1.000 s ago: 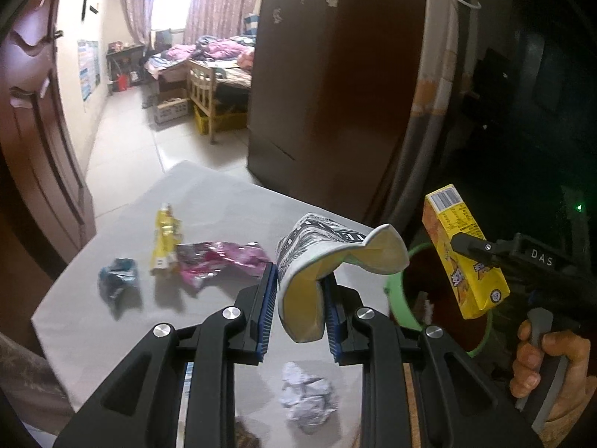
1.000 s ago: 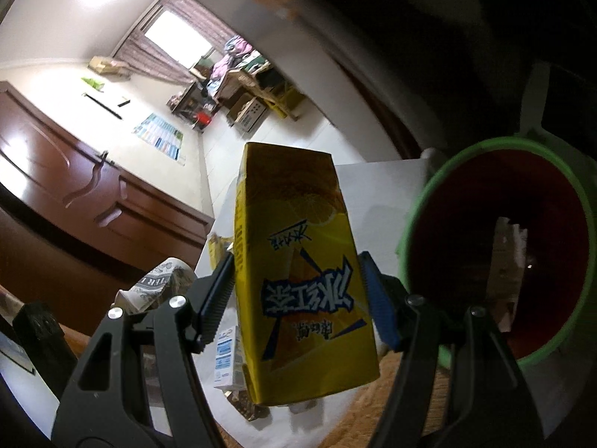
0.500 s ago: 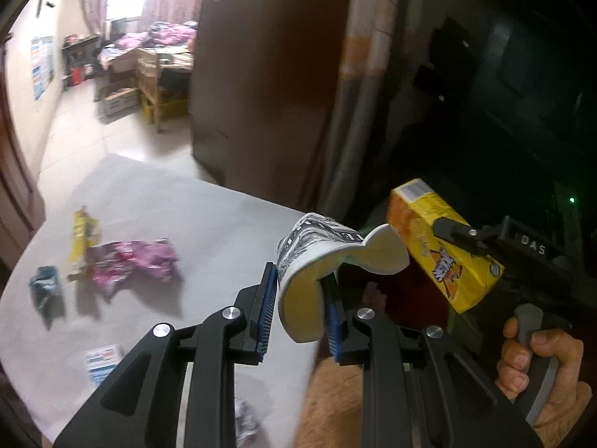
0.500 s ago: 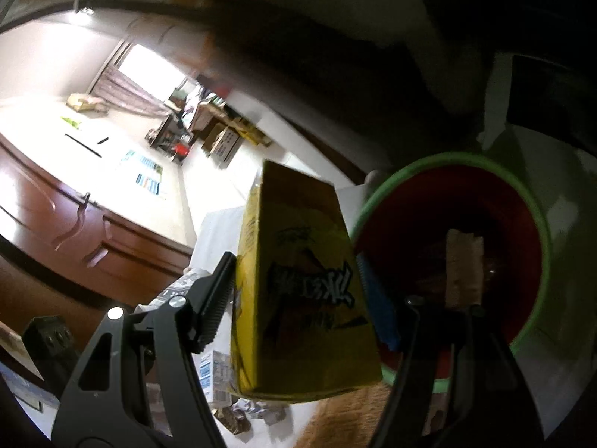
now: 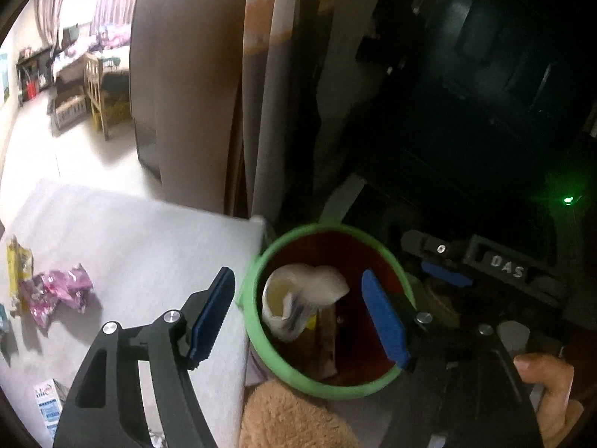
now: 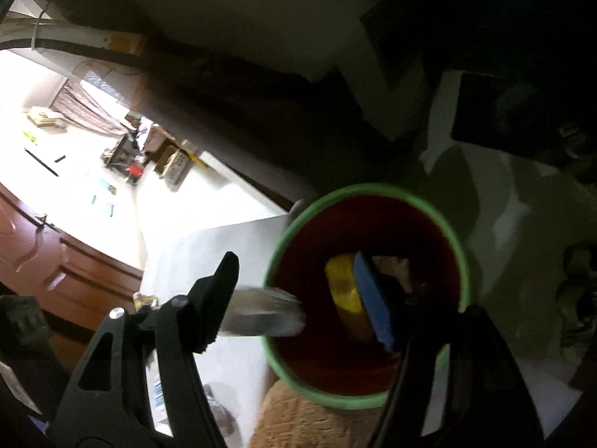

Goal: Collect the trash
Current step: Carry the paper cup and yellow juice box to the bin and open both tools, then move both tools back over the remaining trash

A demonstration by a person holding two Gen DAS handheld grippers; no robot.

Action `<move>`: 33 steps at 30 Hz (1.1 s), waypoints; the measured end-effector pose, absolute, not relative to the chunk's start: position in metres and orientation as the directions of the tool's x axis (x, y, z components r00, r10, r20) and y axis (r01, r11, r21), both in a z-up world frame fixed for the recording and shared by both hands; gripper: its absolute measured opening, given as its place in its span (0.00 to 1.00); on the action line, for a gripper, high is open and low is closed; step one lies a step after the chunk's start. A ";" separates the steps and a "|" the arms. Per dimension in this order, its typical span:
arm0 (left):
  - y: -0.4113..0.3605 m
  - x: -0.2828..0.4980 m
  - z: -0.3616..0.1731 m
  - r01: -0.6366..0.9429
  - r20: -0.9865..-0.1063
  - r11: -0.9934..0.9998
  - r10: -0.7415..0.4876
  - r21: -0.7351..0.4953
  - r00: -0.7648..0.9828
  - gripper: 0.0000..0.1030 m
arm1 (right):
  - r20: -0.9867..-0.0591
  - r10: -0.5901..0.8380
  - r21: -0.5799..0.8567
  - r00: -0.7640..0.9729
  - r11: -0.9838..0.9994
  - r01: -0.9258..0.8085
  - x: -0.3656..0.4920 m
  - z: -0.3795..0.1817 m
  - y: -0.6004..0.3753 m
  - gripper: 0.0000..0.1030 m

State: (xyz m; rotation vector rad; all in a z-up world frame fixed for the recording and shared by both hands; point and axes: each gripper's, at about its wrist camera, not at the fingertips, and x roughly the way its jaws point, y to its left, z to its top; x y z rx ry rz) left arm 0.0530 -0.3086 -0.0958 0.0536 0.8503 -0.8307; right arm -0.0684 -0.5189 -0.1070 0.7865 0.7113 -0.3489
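A green-rimmed bin with a red inside (image 5: pixel 257 321) stands beside the white table; it also shows in the right wrist view (image 6: pixel 462 261). My left gripper (image 5: pixel 298 313) is open above the bin. The crumpled paper cup (image 5: pixel 298 298) is falling into the bin, blurred; it shows as a grey streak (image 6: pixel 265 311) in the right wrist view. My right gripper (image 6: pixel 298 298) is open over the bin. The yellow juice carton (image 6: pixel 341 287) lies inside the bin, partly hidden by my blue finger pad (image 6: pixel 373 298).
On the white table (image 5: pixel 141 239) lie a pink wrapper (image 5: pixel 56 293), a yellow wrapper (image 5: pixel 16 267) and a small blue-and-white carton (image 5: pixel 48 407). A tan fuzzy cloth (image 5: pixel 291 418) lies at the bin's near side. Dark furniture stands behind the bin.
Both grippers moved over the bin and opened. The paper cup left my left gripper and the yellow carton left my right gripper; both dropped into the bin.
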 end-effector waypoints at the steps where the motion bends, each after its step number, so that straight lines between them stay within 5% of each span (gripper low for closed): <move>1: -0.307 0.051 -0.094 0.673 -0.682 0.692 -0.626 -0.261 0.379 0.65 | -0.697 -0.038 0.515 0.716 0.669 0.536 -0.069 -0.105 -0.518 0.63; 16: -0.160 0.053 -0.086 0.468 -0.721 0.852 -0.474 -0.233 0.505 0.69 | -0.728 0.051 0.417 0.684 0.825 0.382 -0.019 -0.086 -0.419 0.78; 23: -0.075 0.062 -0.131 0.269 -0.805 0.935 -0.339 -0.231 0.487 0.66 | -0.785 0.176 0.382 0.594 0.892 0.240 0.015 -0.106 -0.344 0.80; 33: -0.071 0.066 -0.195 0.229 -0.885 0.950 -0.286 -0.212 0.368 0.66 | -0.845 0.180 0.306 0.504 0.935 0.180 0.019 -0.121 -0.295 0.80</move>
